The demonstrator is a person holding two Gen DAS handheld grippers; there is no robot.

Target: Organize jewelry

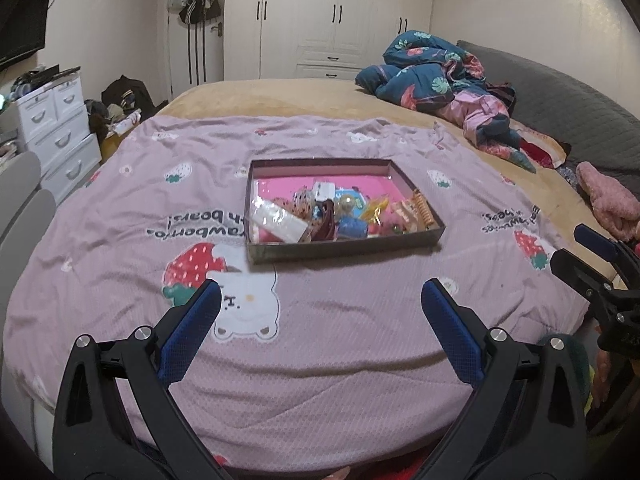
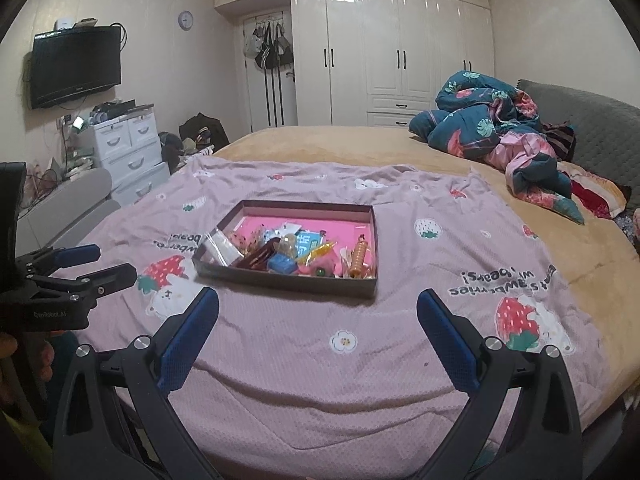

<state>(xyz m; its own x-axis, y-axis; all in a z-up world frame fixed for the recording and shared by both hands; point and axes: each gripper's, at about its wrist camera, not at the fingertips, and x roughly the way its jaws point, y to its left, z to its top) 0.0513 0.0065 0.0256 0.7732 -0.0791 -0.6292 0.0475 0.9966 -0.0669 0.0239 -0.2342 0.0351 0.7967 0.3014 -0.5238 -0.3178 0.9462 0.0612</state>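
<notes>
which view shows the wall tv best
The right wrist view: the whole black TV shows, mounted on the wall above the white drawers. The left wrist view catches only a dark corner of it, cut off at the frame's upper-left edge.

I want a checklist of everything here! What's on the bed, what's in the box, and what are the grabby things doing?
Surface: pink strawberry-and-bear blanket spread over a bed, wrinkled.
Job's things: shallow box with a pink floor lies flat on the blanket; small items are heaped toward its near side, among them a clear bag, a blue block and an orange spiral piece. Exact jewelry too small to tell.
Clutter: crumpled floral quilt by the grey headboard.
Grippers: left gripper open, empty, short of the box; right gripper open, empty, short of the box.
Cables: wires hang near the wall TV.
Surroundings: white wardrobe, white drawer unit, bags on the door.
</notes>
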